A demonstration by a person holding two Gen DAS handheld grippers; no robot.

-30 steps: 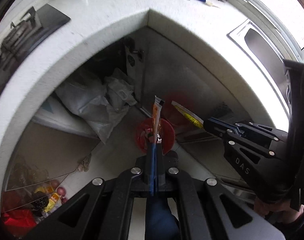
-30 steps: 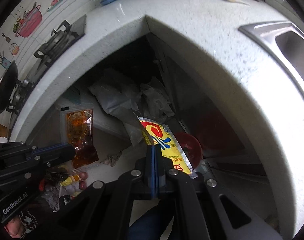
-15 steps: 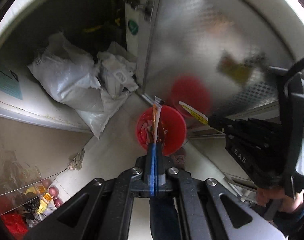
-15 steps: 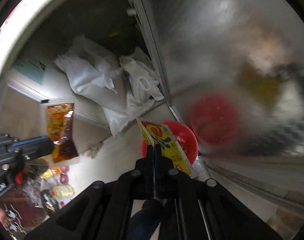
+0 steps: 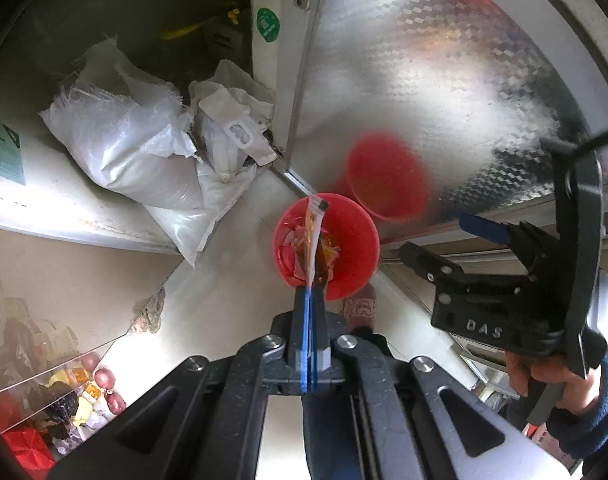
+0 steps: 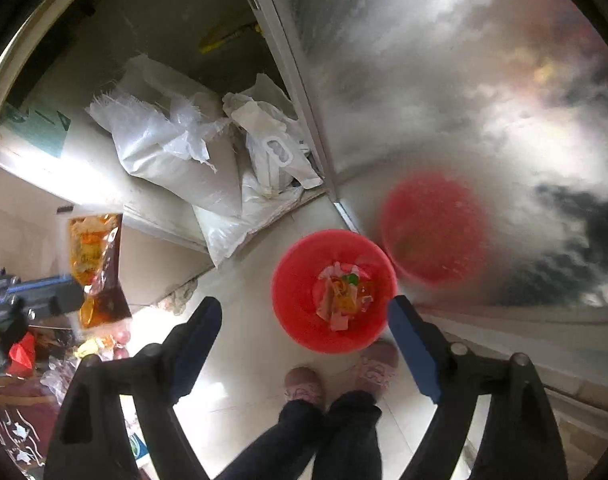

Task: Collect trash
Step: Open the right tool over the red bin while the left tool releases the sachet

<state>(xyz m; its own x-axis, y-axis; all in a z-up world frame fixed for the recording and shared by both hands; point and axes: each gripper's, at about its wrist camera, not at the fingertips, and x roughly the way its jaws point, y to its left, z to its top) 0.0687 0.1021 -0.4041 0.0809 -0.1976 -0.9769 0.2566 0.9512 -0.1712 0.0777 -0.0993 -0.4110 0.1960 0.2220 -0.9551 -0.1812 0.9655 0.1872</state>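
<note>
Trash collection in a kitchen corner, seen from above: at far left in the right wrist view, the left gripper is clamped on a clear sauce packet with orange and dark red contents, which hangs upright from its closed jaws over the pale floor, well to the left of the red bin. Behind it, white woven sacks slump inside an open cabinet beside a white plastic bag. At centre, the red bin stands on the floor tiles against a shiny patterned cabinet door, which mirrors it as a blurred red disc. Crumpled wrappers lie at the bottom of the bin. The right gripper points steeply down over the bin, its jaws having just been opening and now spread wide, one blue pad on either side of the rim with nothing between them. Below the bin, the person's pink slippers and dark trouser legs show on the floor. In the left wrist view, the same packet appears edge-on in front of the bin, pinched at its lower end, and at right a hand in a blue sleeve grips the right gripper's handle.
</note>
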